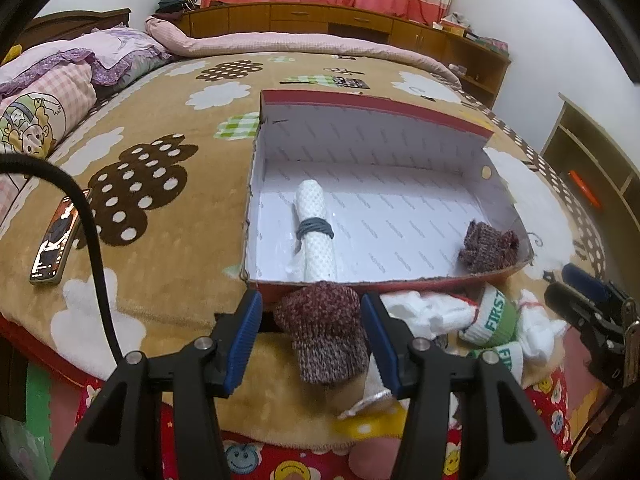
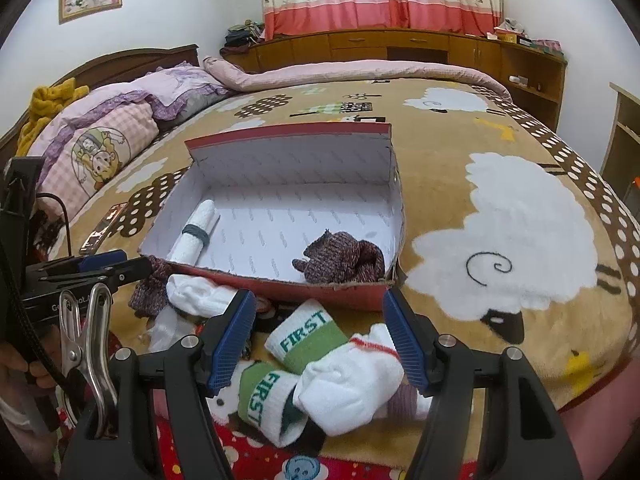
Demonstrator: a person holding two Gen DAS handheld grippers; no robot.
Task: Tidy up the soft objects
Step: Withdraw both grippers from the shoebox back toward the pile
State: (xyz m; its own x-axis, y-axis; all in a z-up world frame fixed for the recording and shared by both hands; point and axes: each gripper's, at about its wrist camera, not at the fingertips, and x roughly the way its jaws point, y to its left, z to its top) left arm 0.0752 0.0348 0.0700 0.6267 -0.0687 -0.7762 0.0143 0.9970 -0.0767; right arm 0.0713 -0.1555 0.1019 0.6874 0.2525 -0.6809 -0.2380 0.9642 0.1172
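Near the front edge of a bed under a brown fleece blanket (image 1: 168, 292), sorting well begun but far from done. Open red cardboard box with white lining (image 1: 372, 100) already holding a white rolled cloth bound with a dark band (image 1: 316, 232) on its left side and a crumpled maroon knitted piece (image 1: 488, 250) in its near right corner.

Still outside, just in front of the box: a maroon knitted sock (image 1: 324, 332), a bundle of white socks (image 1: 424, 312), two green-and-white socks (image 2: 304, 332) and a white sock with a thin red stripe (image 2: 352, 384).

Left gripper (image 1: 312, 340) spread to a middling width, blue pads either side of the maroon knitted sock, not seen pressing on it. Right gripper (image 2: 318, 342) spread wider above the green-and-white socks and the white sock, gripping nothing.

Step in hand, by judgement: picking up the maroon sock. Next move likely to call for lowering, closing the pads across the sock's middle, lifting clear of the box's near wall and setting down beside its match in the right corner.

Readable writing: "FIRST" in green capitals on both white cuffs. Faint repeated print on the box lining, too small to read. Lettering on the left gripper's body, partly hidden in the right wrist view, not legible.
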